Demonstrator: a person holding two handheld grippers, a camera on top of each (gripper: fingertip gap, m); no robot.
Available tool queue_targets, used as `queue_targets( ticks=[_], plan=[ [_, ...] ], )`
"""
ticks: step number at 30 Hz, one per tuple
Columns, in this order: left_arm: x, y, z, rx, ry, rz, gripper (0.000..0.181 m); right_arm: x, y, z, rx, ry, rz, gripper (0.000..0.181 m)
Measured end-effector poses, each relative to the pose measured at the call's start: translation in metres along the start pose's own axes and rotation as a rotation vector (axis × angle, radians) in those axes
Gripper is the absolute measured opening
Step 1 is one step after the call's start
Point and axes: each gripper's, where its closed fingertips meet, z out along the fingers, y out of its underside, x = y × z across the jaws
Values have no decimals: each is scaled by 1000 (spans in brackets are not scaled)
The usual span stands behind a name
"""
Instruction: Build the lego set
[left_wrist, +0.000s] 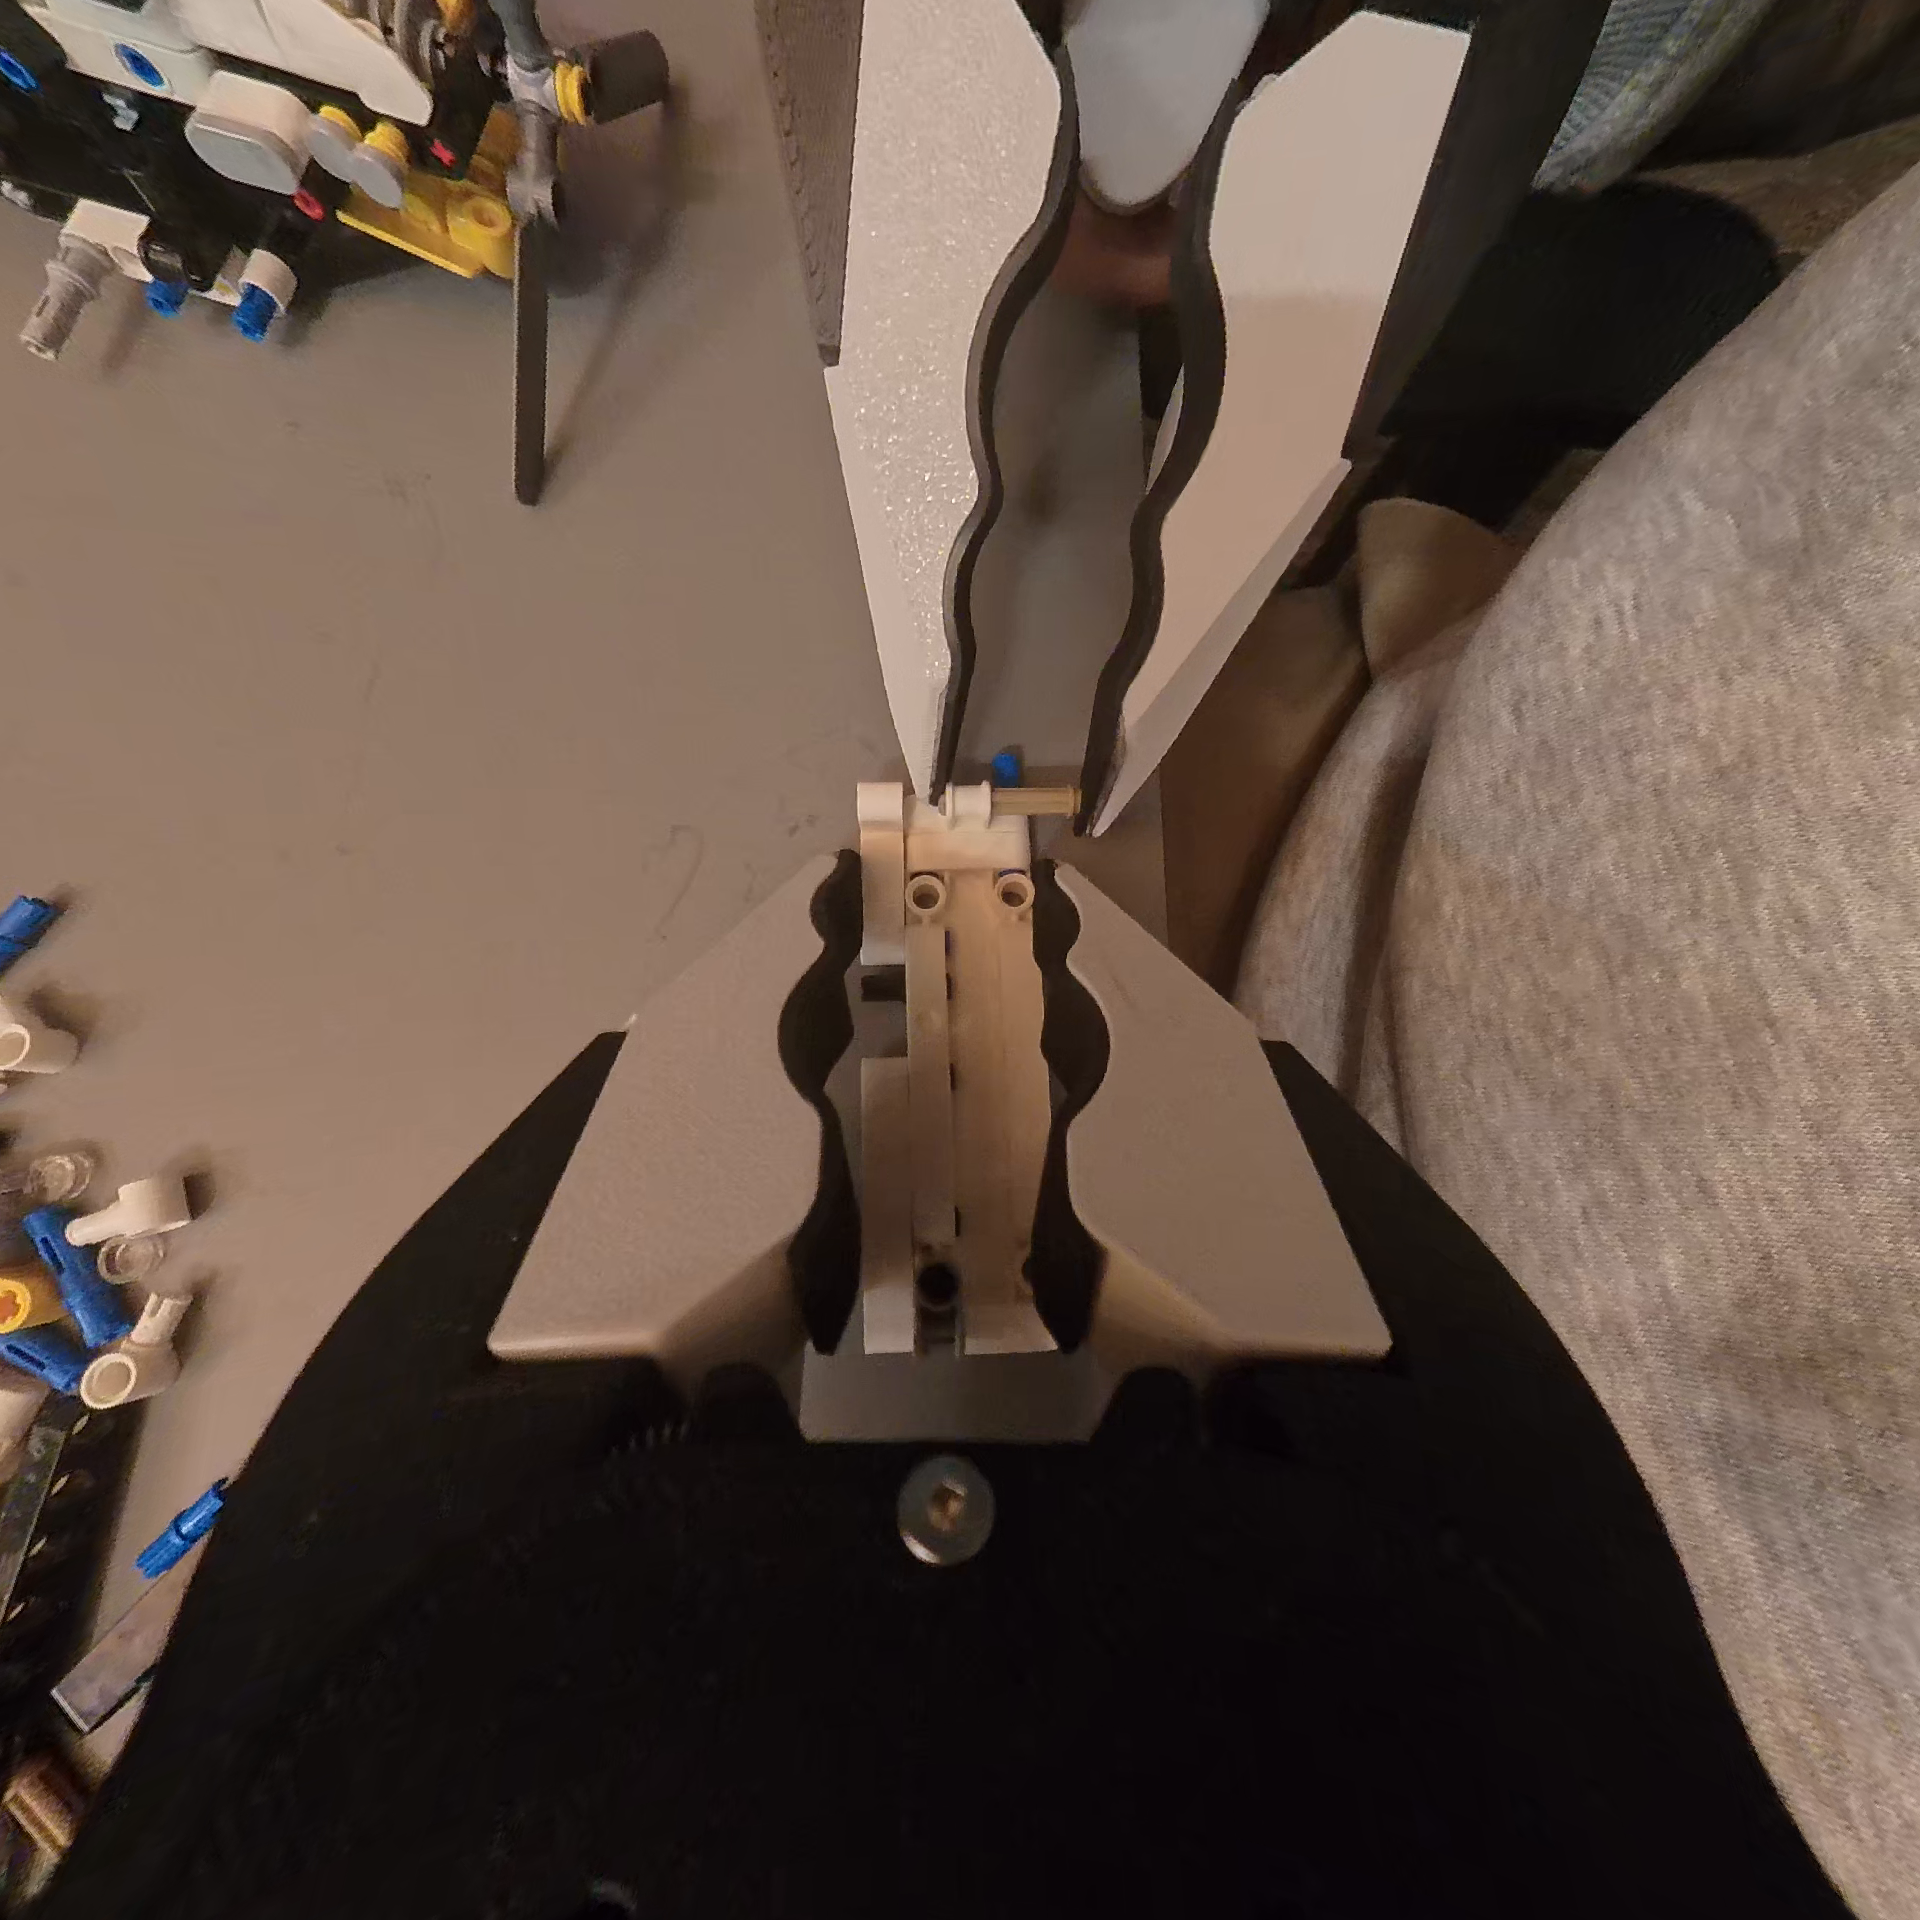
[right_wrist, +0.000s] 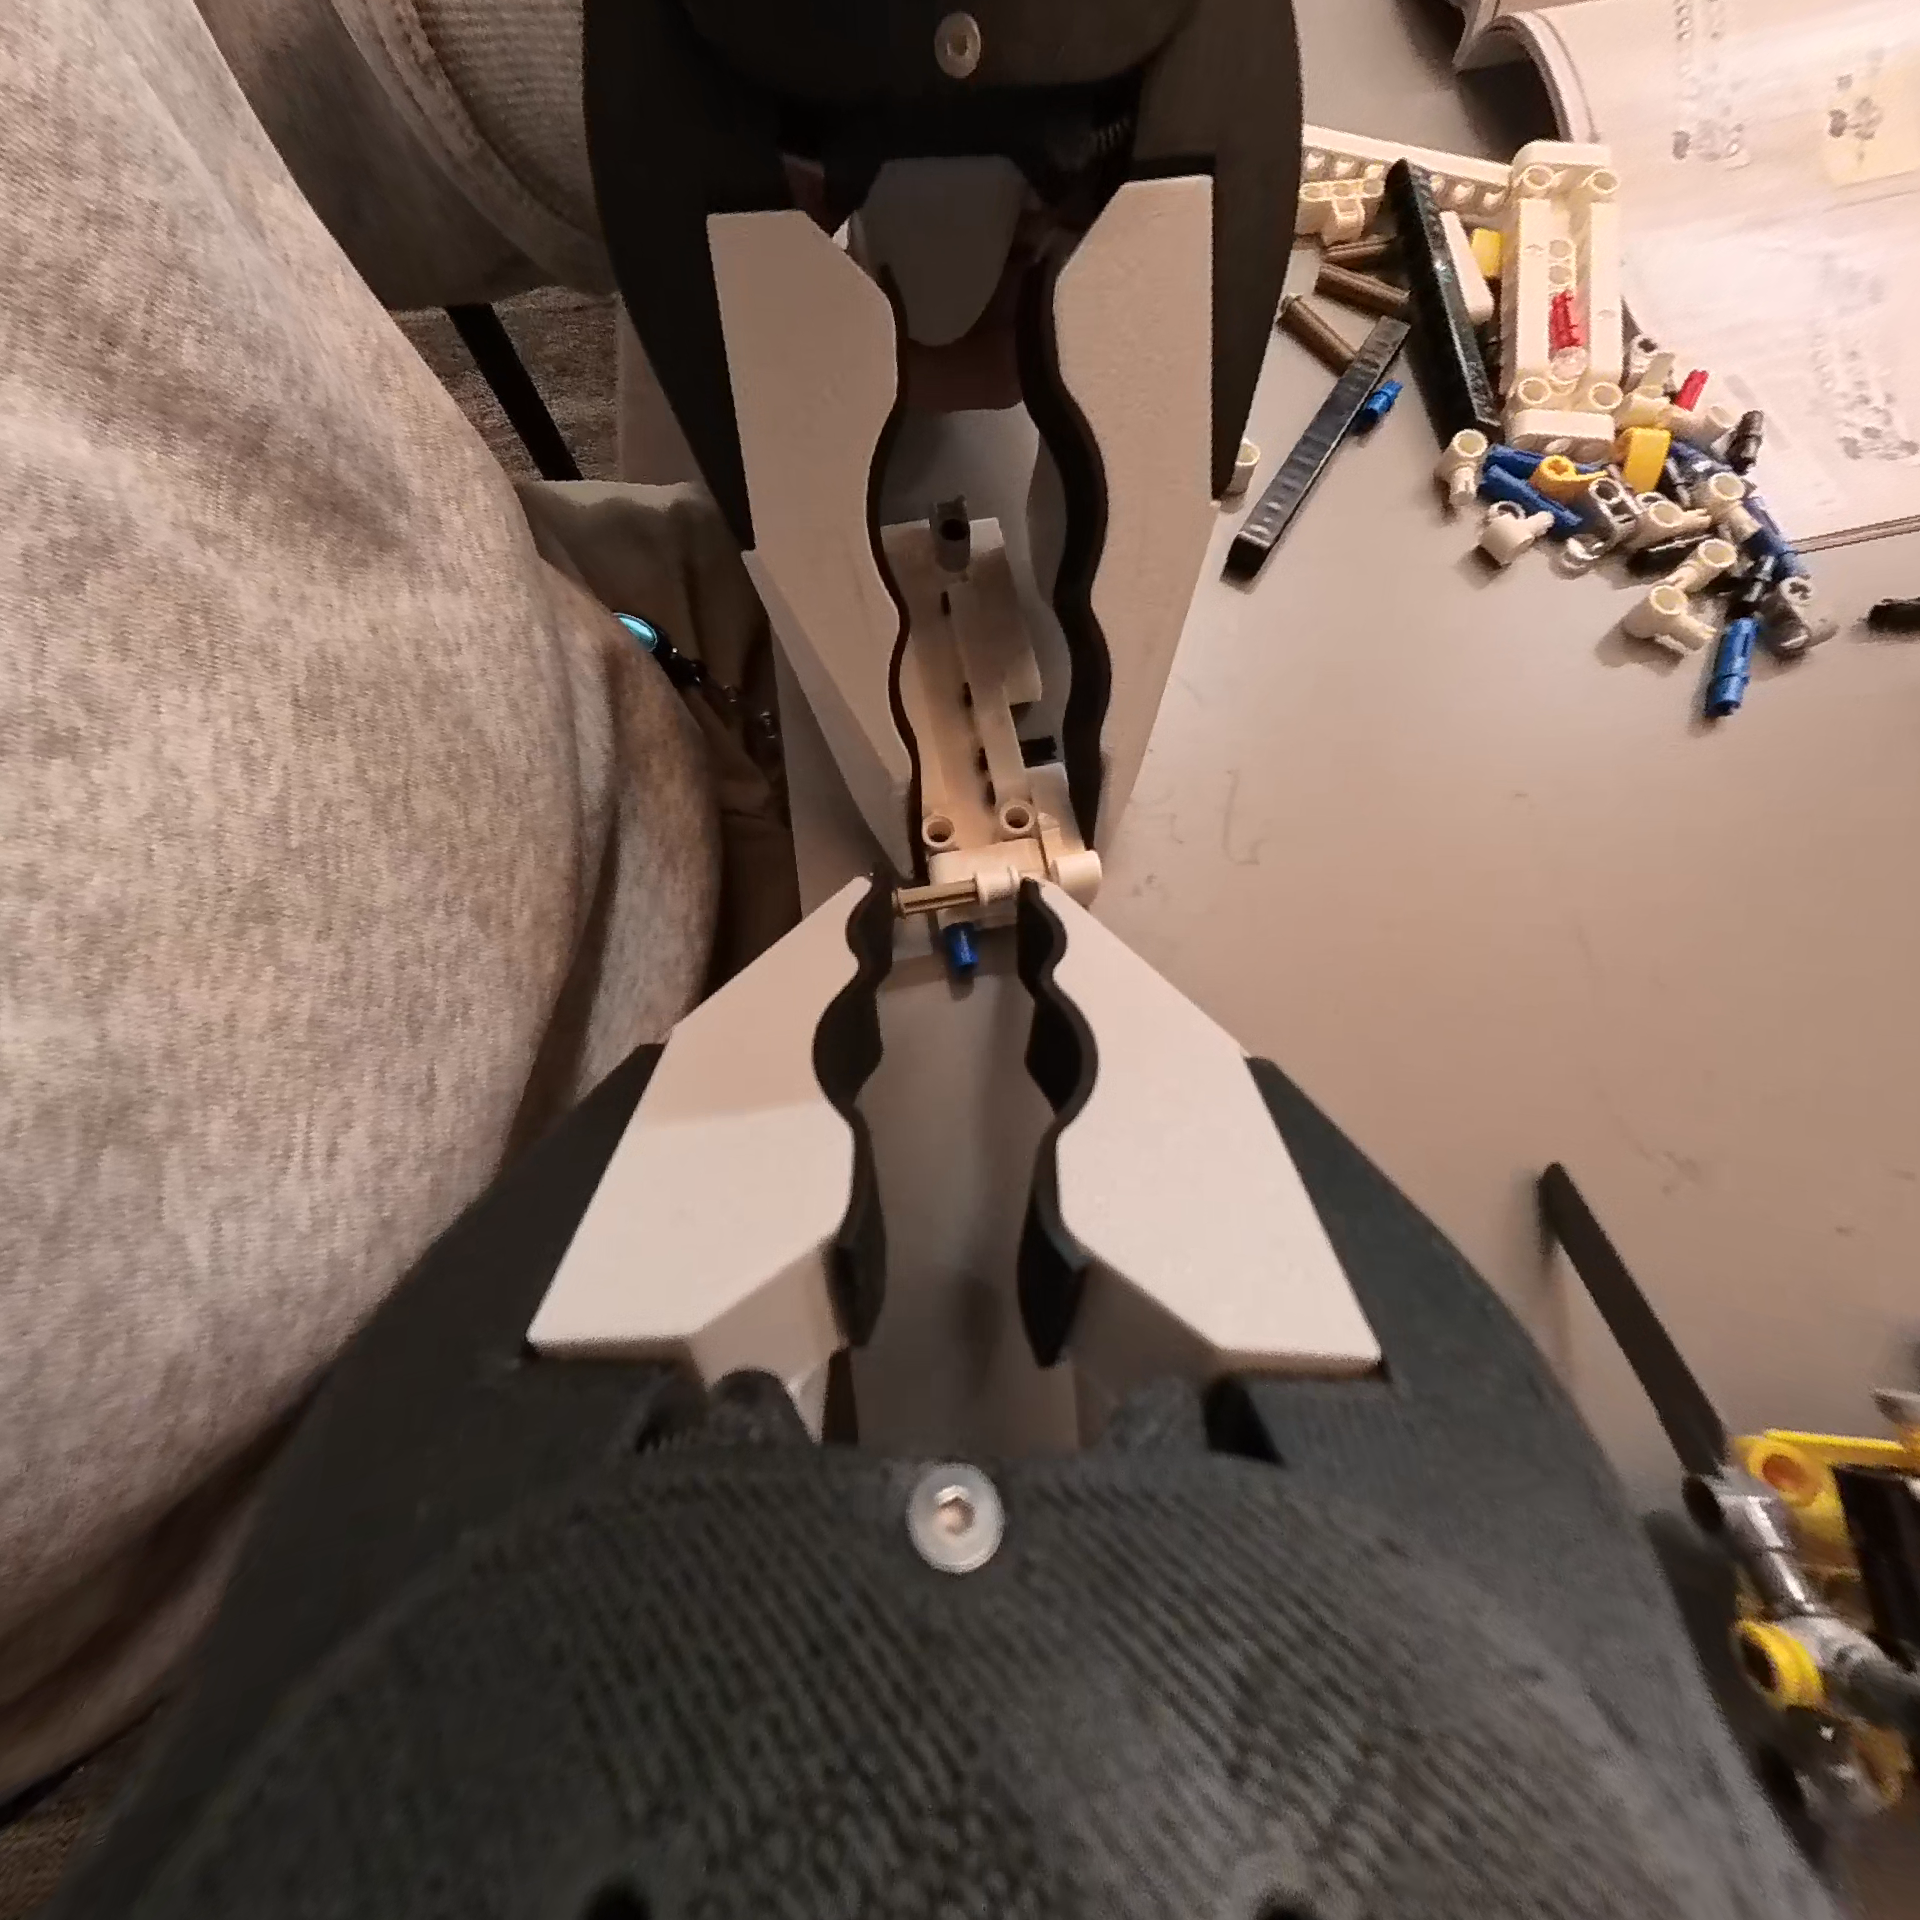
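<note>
- we are seeing the left gripper (left_wrist: 943, 873) clamping a white lego assembly (left_wrist: 961, 1060), long axis lying along its fingers, tip pointing at the right gripper (right_wrist: 956, 914).
- right gripper is closing on the tan pin (right_wrist: 935, 900) crossing that tip; firm grip, we cannot tell.
- assembly's rear is hiding between the pads.
- only the right view is showing the loose parts pile (right_wrist: 1621, 499) on the grey table (right_wrist: 1403, 935); left view is showing a cut-off black-yellow build (left_wrist: 260, 156).

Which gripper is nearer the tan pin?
Right. The right gripper has its tips either side of the tan pin, one tip at its free end. The left gripper clamps the white lego piece farther back, behind the pin.
</note>
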Motion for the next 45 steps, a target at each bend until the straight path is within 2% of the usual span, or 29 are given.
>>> queue_targets(
  ticks=[6, 11, 14, 33, 45],
  plan=[
    [0, 0, 0, 1, 1, 0, 33, 0, -1, 0, -1, 22, 10, 24],
    [-1, 0, 0, 1, -5, -1, 33, 3, -1, -1, 10, 100, -2, 29],
    [-1, 0, 0, 2, 1, -7, 33, 1, -1, 0, 12, 121, 6, 23],
    [-3, 0, 1, 2, -24, -11, 33, 6, 0, -1, -34, 152, 37, 14],
    [-4, 0, 1, 3, -24, -19, 33, 6, -1, -1, 11, 163, 72, 14]
  ],
)
